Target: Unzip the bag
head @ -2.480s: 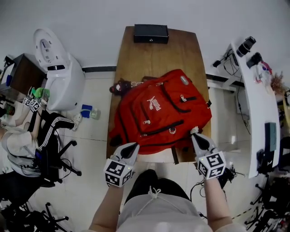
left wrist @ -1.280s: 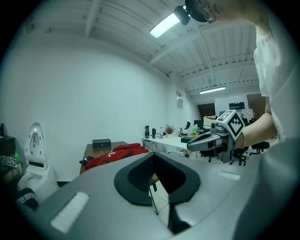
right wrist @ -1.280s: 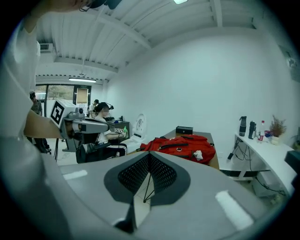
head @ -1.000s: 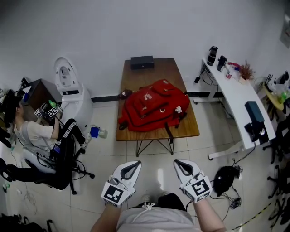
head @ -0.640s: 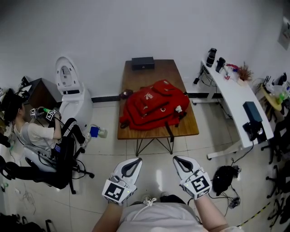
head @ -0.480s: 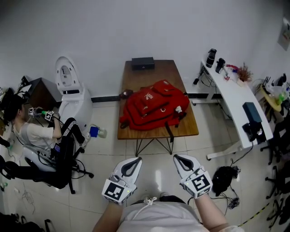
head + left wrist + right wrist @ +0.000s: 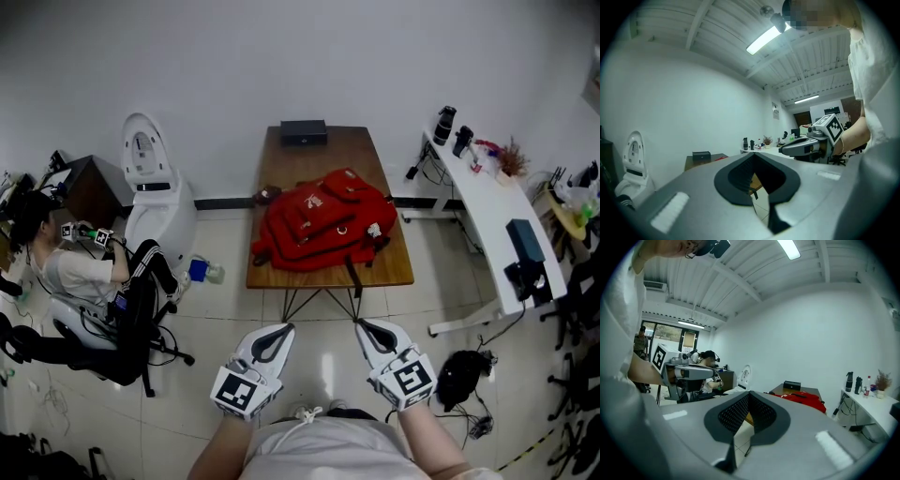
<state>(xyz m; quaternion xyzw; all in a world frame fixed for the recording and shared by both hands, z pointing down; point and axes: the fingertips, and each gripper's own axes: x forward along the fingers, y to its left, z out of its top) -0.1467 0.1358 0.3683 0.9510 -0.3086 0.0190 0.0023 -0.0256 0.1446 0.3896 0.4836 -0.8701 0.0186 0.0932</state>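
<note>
The red backpack (image 7: 319, 223) lies flat on the wooden table (image 7: 323, 155), far ahead of both grippers. In the right gripper view the backpack (image 7: 806, 400) shows as a small red shape past the jaws. My left gripper (image 7: 278, 329) hangs low over the tiled floor close to my body, jaws shut and empty. My right gripper (image 7: 361, 325) is level beside it, jaws together with nothing in them. Each gripper shows in the other's view: the right gripper (image 7: 787, 149) and the left gripper (image 7: 701, 373). Neither touches the bag.
A black box (image 7: 304, 132) sits at the table's far end. A white desk (image 7: 487, 220) with bottles and gear stands at the right, a black bag (image 7: 464, 373) on the floor below it. At the left are a white machine (image 7: 155, 183) and a seated person (image 7: 75, 272).
Earlier both grippers were at the backpack's near edge. I have since stepped well back from the table; over the last second the grippers stayed shut and hardly moved.
</note>
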